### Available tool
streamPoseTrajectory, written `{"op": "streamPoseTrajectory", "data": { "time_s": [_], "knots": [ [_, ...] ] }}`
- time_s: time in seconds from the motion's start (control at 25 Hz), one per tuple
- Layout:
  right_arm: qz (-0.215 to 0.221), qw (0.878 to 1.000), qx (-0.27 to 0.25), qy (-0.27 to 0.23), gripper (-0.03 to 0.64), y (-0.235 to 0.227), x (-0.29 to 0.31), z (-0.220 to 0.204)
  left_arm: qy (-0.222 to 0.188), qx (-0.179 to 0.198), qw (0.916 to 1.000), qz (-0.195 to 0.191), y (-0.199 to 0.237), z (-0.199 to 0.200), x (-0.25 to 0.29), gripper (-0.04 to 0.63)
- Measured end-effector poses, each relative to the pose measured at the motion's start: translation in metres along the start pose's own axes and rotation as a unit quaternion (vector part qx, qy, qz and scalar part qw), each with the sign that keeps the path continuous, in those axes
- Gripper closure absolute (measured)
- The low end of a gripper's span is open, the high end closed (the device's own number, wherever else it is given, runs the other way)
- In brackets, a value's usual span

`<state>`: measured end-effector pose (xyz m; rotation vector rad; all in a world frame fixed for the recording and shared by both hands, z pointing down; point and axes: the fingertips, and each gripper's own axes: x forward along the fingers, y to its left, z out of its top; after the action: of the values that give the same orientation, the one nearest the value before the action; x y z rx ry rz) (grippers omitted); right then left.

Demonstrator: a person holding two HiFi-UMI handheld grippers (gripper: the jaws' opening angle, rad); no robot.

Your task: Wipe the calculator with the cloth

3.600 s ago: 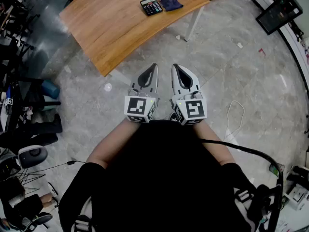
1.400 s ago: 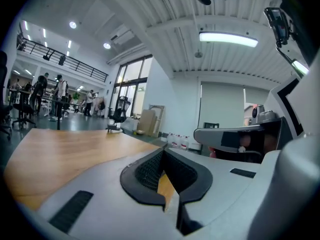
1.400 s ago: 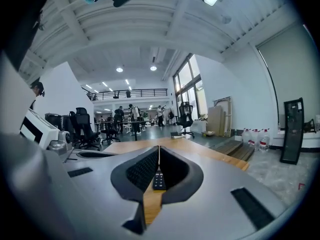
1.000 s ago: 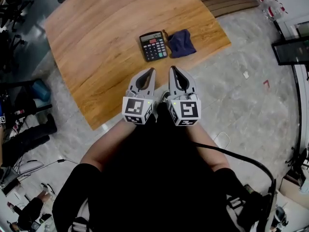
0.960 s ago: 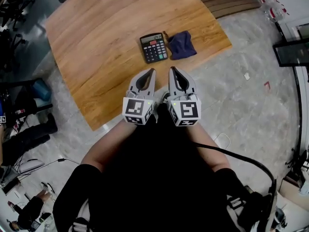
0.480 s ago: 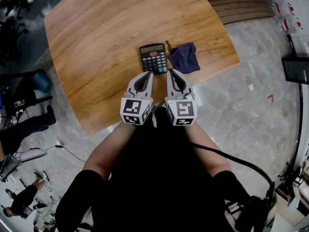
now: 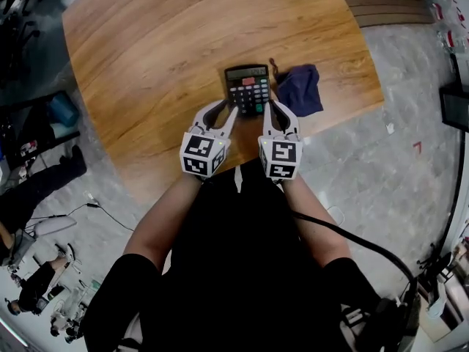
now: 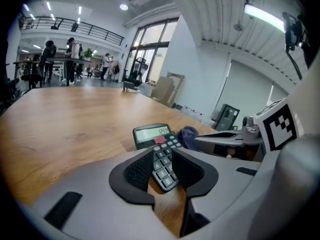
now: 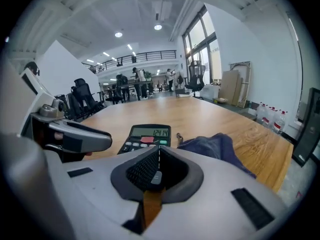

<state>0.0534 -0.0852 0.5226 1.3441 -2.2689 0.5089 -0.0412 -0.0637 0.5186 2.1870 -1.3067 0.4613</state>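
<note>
Now you are standing at the near edge of a broad wooden tabletop [image 7: 161, 64], which is filling the upper part of the head view. Grey stone floor [image 7: 381, 167] is spreading out to its right and below it. Your forearms are reaching forward side by side from a black top, and a black cable [image 7: 352, 237] is trailing off beside your right arm. Both tongs are pointing forward and down over the tabletop's near edge.

You are opening the left tongs [image 8: 162, 155]. Their dark pads are standing apart and pressing on nothing, and the calculator's keys are showing through the gap, just beyond the tips. You are holding the right tongs [image 9: 159, 151] closed, with the pads meeting in a thin line and gripping nothing.

The dark blue cloth [image 7: 300, 90] is lying crumpled on the tabletop near its right edge, just ahead and to the right of the right tongs. The black calculator [image 7: 248, 90] is lying flat and face up just left of the cloth, sitting between the two pairs of tips in the head view. Its display is showing digits above a red key.
</note>
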Motion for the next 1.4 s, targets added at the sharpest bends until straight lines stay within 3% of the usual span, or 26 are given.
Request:
{"op": "streamPoseTrajectory", "data": {
  "time_s": [0.28,0.84,1.08,1.4],
  "knots": [
    [-0.036,0.998,-0.002,0.05,0.601,-0.018,0.027,-0.017,0.04,-0.02,0.9984,-0.034,0.012,-0.018,0.012,0.434],
    [-0.023,0.998,-0.004,0.061,0.601,-0.02,0.044,-0.016,0.066,-0.061,0.994,-0.062,0.021,-0.025,0.023,0.434],
    [-0.053,0.994,-0.001,0.097,0.603,-0.035,0.046,-0.03,0.063,-0.087,0.9917,-0.071,0.018,-0.022,0.024,0.422],
    [-0.038,0.998,-0.005,0.043,0.602,-0.023,0.04,-0.016,0.073,-0.091,0.991,-0.066,0.023,-0.027,0.027,0.423]
  ]
}}
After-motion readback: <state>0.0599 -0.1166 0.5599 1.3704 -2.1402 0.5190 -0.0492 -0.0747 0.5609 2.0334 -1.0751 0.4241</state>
